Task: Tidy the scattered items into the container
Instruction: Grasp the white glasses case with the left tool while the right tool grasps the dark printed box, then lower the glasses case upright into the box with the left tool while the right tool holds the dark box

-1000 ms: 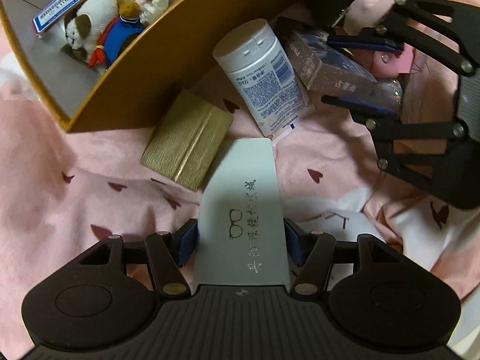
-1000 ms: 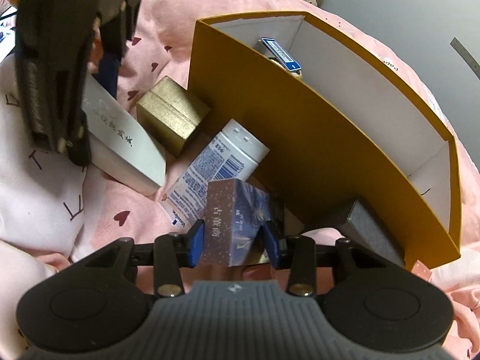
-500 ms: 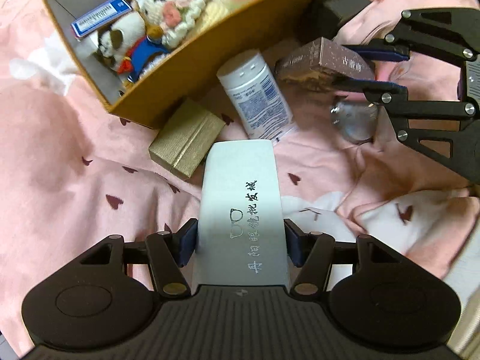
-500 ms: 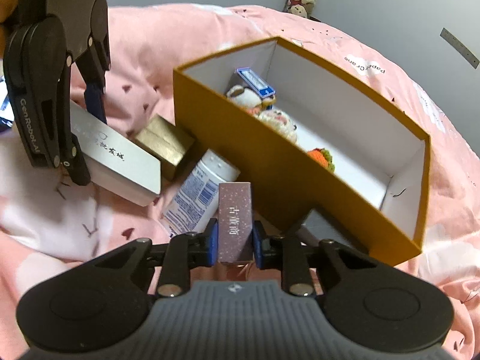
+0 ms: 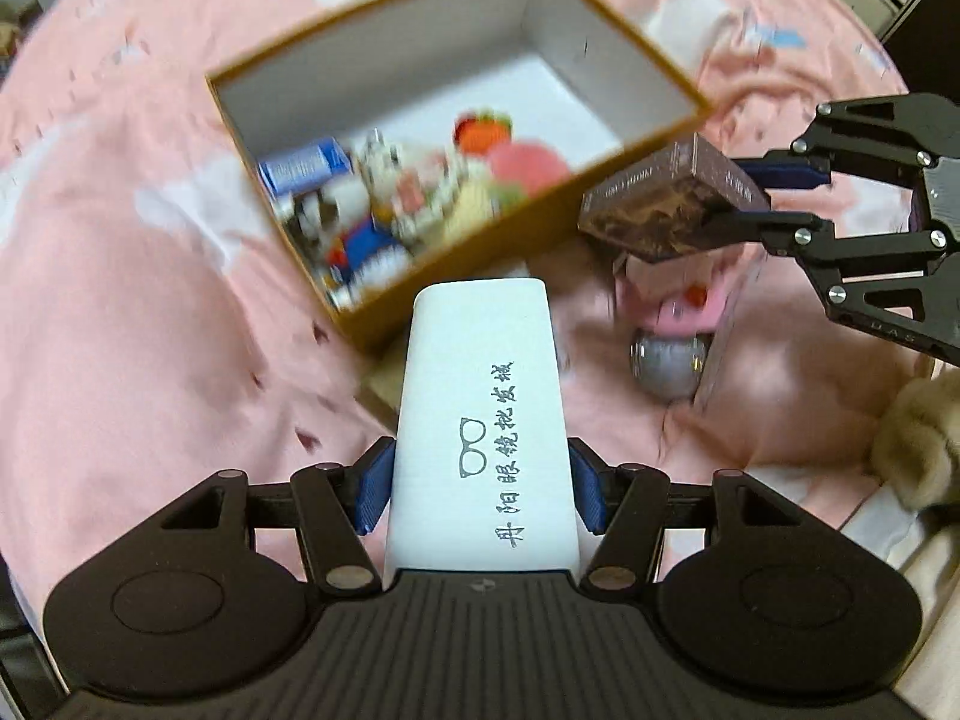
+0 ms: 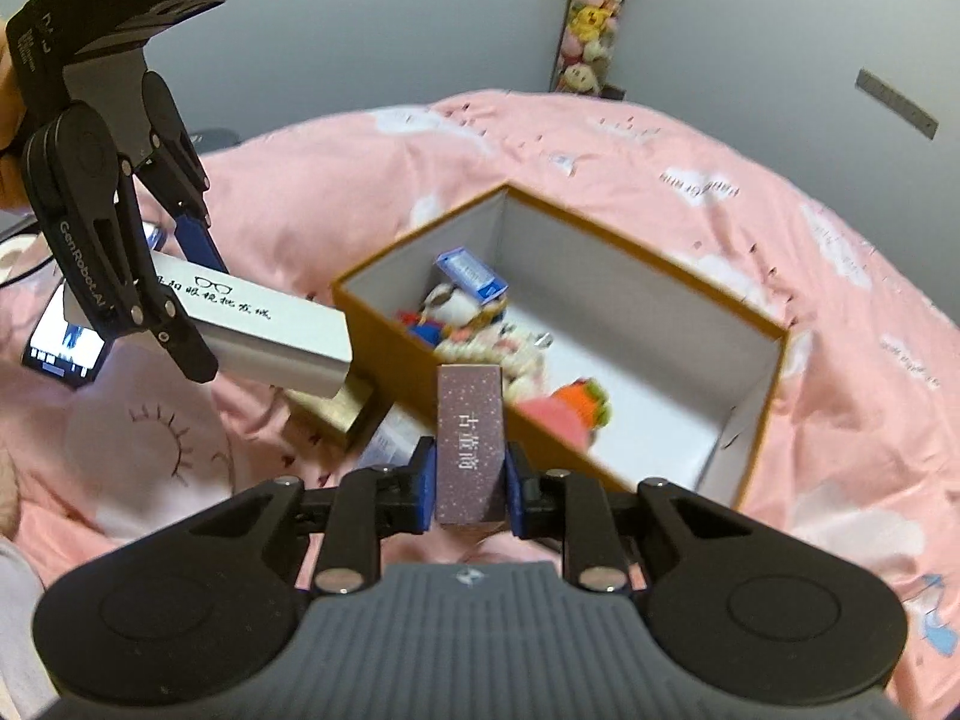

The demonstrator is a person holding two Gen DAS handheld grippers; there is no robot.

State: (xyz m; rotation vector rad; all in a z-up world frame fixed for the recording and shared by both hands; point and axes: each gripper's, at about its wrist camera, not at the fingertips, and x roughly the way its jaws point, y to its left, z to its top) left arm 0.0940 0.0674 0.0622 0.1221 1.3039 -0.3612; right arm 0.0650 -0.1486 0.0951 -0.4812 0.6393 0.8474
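Above the bedspread [image 6: 690, 180], both loads have come up clear of the clutter. My left gripper [image 5: 480, 492] is clamped on the white glasses case [image 5: 480, 420], my right gripper [image 6: 468, 483] on the slim purple box [image 6: 470, 444]. Both now hang beside the orange container's [image 6: 384, 348] near wall, so 2 drops look next.

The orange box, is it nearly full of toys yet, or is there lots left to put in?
Partly done. The orange box already holds a plush dog, crochet toys and a blue card, with room to spare. In hand: the left gripper clamps a white glasses case, and the right gripper clamps a speckled brown carton. Left on the pink bedspread: a gold box, a glass ball and a pink package.
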